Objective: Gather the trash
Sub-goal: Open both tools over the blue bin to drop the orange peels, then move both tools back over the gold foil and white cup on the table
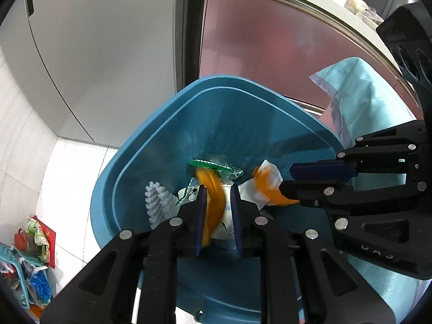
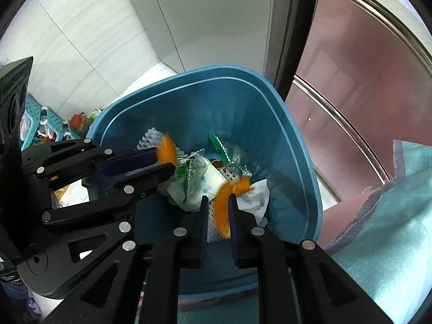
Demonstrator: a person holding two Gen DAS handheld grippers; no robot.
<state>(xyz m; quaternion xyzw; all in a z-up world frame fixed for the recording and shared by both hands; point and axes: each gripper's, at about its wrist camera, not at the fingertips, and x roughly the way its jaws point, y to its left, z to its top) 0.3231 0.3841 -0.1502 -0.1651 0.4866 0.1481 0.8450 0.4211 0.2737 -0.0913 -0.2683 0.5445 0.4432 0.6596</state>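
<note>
Orange peel [image 1: 213, 208], blurred, sits between the blue-padded fingers of the left gripper [image 1: 218, 189], which is poised over the open mouth of a blue bin [image 1: 151, 145]; the jaws stand slightly apart around the strip, and it cannot be told whether they pinch it or have let go. Just beside it, the right gripper [image 2: 219, 198] likewise has a second orange peel [image 2: 224, 210] between narrowly parted jaws above the same bin, its grip equally unclear. The two grippers point into the bin from neighbouring sides, close but apart. Below them, inside the bin, lie a crumpled white tissue [image 2: 256, 197], a white paper cup [image 2: 213, 178], a green-edged clear wrapper [image 2: 224, 151] and a white foam net [image 1: 158, 205]. The bin stands on a pale tiled floor [image 1: 70, 183] against a grey cabinet [image 1: 102, 54] and a reddish-brown panel [image 1: 270, 54] with a metal trim. A light teal cloth [image 2: 378, 229] drapes to the right of the bin. Off to the left, a turquoise plastic basket [image 2: 33, 113] holds bags and clutter
</note>
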